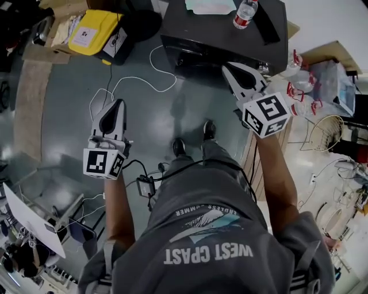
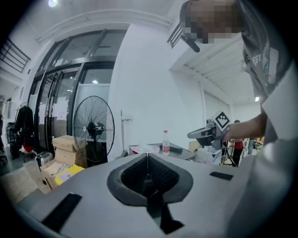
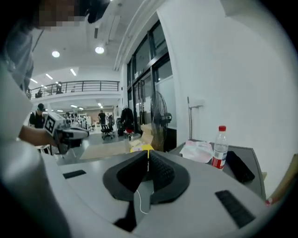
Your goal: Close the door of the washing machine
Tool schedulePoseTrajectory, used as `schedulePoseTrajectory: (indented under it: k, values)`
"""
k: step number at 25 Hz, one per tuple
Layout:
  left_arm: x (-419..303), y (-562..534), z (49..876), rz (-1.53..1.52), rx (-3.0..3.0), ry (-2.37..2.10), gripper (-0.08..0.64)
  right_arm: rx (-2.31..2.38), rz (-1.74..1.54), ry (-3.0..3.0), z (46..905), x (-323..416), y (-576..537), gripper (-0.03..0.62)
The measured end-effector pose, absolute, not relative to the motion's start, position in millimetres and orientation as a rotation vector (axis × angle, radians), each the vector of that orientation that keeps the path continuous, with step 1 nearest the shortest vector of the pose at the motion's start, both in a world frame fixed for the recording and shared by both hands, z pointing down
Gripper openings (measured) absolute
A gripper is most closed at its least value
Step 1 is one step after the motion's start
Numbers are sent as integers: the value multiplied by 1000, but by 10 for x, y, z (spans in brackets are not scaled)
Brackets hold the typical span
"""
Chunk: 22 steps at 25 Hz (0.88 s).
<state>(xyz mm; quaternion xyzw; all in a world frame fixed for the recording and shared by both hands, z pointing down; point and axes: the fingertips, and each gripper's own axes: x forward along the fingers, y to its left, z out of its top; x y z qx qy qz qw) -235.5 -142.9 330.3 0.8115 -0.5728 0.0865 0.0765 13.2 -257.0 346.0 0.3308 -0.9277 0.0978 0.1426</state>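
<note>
Both pairs of fingers were closed tip to tip with nothing between them. The left gripper showed its ribbed fingers meeting along the middle line, and the right gripper had its fingers pressed together the same way. Neither pair touched anything.

The washing machine, a dark cabinet, stood ahead of them on the grey floor. The right gripper hung just before its front face. The left gripper was off to the side, well apart from it, above the floor. From above, the machine's door could not be made out.

On the machine's top stood a water bottle with a red label, near a pale crumpled sheet.
</note>
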Motion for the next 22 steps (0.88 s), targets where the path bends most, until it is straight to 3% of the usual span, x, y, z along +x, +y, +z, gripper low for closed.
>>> schedulePoseTrajectory:
  k: [11,22]
  values:
    - [-2390,-1246,2764,224,2568,-1717,18,1097,130,-2858,2060,432,-1746,28]
    - [-2367,-1082,2590,176,2635,-1700,18,1232,130,-2850,1881,690,-1354,28]
